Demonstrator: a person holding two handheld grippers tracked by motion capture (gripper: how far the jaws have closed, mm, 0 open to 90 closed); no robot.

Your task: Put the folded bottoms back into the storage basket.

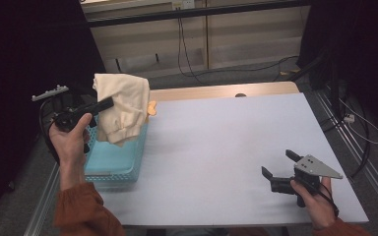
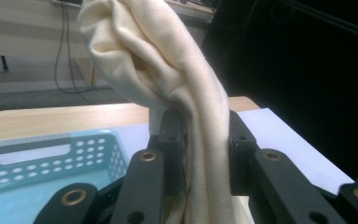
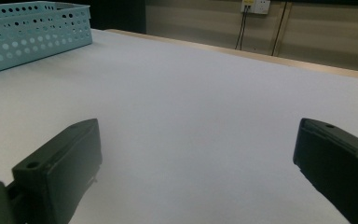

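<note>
A cream cloth hangs bunched above the light blue basket at the table's left edge. My left gripper is shut on the cloth near its top. In the left gripper view the cream cloth runs down between the two black jaws, pinched there, with the basket below and to the left. My right gripper rests low over the white table at the front right, jaws wide apart. Its own view shows the right gripper with bare table between its fingers.
The perforated blue basket stands at the far left of the right gripper view. A small orange thing peeks out behind the cloth. Cables hang down a pale wall beyond the table, and more cables lie on the floor to the right.
</note>
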